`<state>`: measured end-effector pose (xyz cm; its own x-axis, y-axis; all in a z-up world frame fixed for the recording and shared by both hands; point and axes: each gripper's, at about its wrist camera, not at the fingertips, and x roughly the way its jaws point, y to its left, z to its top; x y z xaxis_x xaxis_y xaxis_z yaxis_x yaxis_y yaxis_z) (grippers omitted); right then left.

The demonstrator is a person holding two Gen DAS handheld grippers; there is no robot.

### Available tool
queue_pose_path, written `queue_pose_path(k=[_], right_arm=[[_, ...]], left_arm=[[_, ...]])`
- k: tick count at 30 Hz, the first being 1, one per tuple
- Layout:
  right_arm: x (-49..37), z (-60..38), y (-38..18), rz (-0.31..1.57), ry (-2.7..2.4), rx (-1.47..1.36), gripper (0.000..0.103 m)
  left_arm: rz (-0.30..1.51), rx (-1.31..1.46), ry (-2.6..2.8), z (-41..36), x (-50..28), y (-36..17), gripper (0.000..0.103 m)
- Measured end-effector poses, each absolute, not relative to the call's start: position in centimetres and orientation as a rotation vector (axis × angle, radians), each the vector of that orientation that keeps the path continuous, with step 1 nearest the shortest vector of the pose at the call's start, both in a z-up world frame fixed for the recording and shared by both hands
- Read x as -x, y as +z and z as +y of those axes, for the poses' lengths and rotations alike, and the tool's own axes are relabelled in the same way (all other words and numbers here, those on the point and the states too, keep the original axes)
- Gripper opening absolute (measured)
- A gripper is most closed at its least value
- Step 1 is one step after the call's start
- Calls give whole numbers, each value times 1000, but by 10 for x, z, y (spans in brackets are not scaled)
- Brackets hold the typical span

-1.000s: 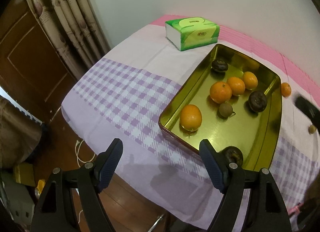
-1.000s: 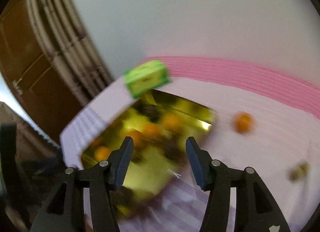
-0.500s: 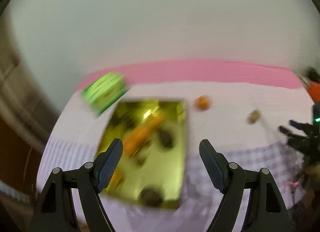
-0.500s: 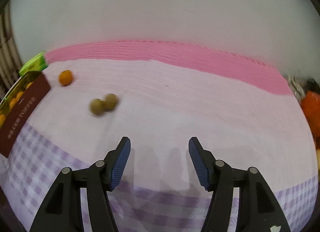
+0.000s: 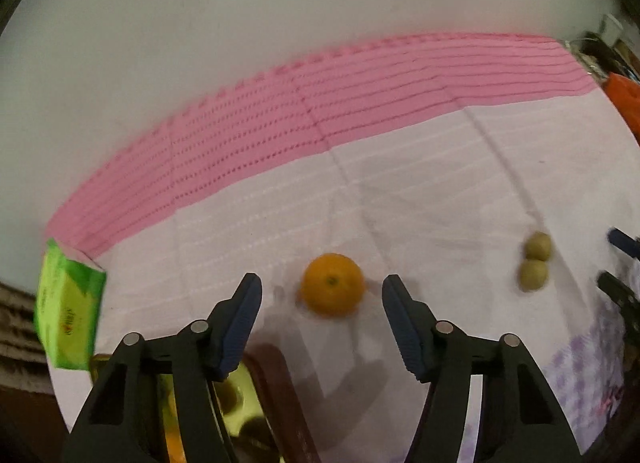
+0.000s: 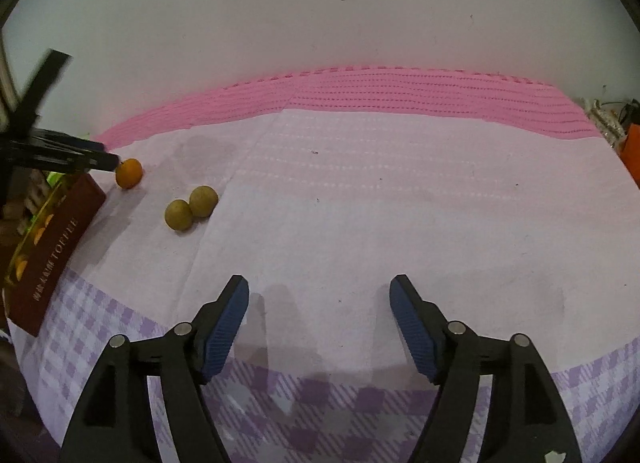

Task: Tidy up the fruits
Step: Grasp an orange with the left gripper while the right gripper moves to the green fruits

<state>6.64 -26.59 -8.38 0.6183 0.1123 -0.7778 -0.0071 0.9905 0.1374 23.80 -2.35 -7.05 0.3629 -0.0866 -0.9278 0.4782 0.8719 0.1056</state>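
Observation:
A small orange [image 5: 332, 284] lies on the pale tablecloth, just ahead of my open left gripper [image 5: 322, 297] and between the lines of its fingers. Two small green-brown fruits [image 5: 535, 262] lie together to its right. The gold tin tray [image 5: 236, 415] with several fruits shows below the left fingers. In the right wrist view, my right gripper [image 6: 319, 299] is open and empty over bare cloth. The orange [image 6: 129, 172], the two green-brown fruits [image 6: 191, 208] and the tray's red-brown wall [image 6: 56, 247] lie far to its left, with the left gripper beside the orange.
A green tissue box [image 5: 69, 303] stands at the far left by the tray. A pink band of cloth [image 5: 320, 103] runs along the white wall at the back. An orange object [image 6: 632, 151] sits at the table's right edge.
My left gripper has swung from over the tray to the orange lying outside it. My right gripper has turned right, away from the tray, toward bare cloth. Both stay open.

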Motion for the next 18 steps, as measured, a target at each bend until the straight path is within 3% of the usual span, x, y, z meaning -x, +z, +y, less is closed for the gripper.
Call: queue_pose_path(k=[3, 5, 11, 18], right_arm=[[-62, -272, -82, 901, 84, -137, 76], [-63, -273, -81, 902, 93, -139, 78], [-65, -273, -80, 906, 92, -129, 79], [-81, -244, -57, 855, 283, -84, 79]], left_arm=[[1203, -360, -374, -23, -251, -87, 60], [1266, -318, -408, -22, -256, -100, 40], [1222, -204, -354, -21, -232, -83, 38], [1193, 23, -393, -5, -136, -47, 38]])
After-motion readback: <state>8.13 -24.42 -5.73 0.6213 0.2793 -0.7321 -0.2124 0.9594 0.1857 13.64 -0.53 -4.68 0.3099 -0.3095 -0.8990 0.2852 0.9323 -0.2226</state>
